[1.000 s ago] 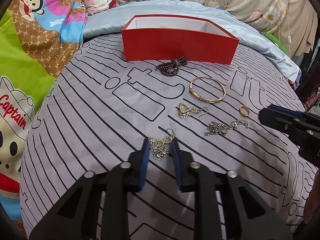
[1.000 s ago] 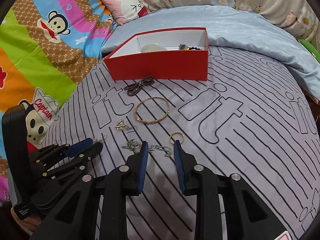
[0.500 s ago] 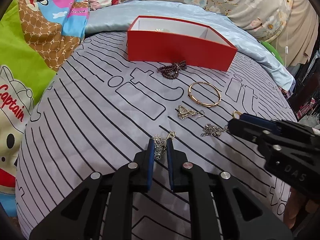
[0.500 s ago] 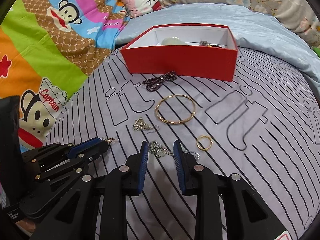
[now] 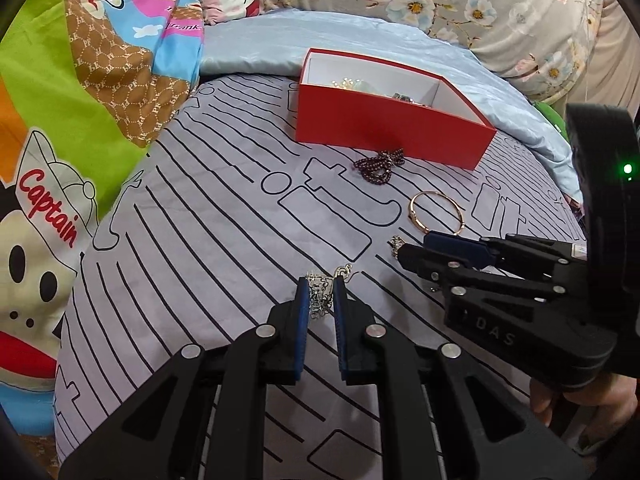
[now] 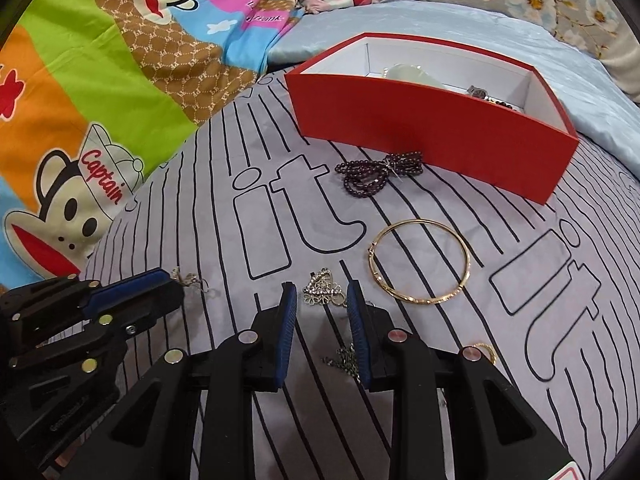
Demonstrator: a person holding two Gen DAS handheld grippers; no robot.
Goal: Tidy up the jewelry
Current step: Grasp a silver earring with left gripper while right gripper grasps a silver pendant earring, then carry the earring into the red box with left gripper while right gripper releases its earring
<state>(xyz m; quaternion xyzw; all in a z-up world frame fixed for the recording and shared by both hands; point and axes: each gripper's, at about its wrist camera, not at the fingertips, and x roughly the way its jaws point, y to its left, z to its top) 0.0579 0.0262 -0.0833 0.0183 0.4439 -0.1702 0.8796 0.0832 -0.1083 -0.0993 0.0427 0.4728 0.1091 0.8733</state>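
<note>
Looking along the left gripper (image 5: 319, 295), its jaws are clenched on a silver filigree earring (image 5: 320, 294) just off the striped bed sheet (image 5: 192, 248), hook end pointing away toward the red box (image 5: 384, 136) at the sheet's far edge — so the left hand has the load. From the right wrist, the right gripper (image 6: 322, 302) is released, jaws straddling a second silver earring (image 6: 323, 292) lying flat with its long axis across the gap, the gold bangle (image 6: 420, 262) just beside it.
</note>
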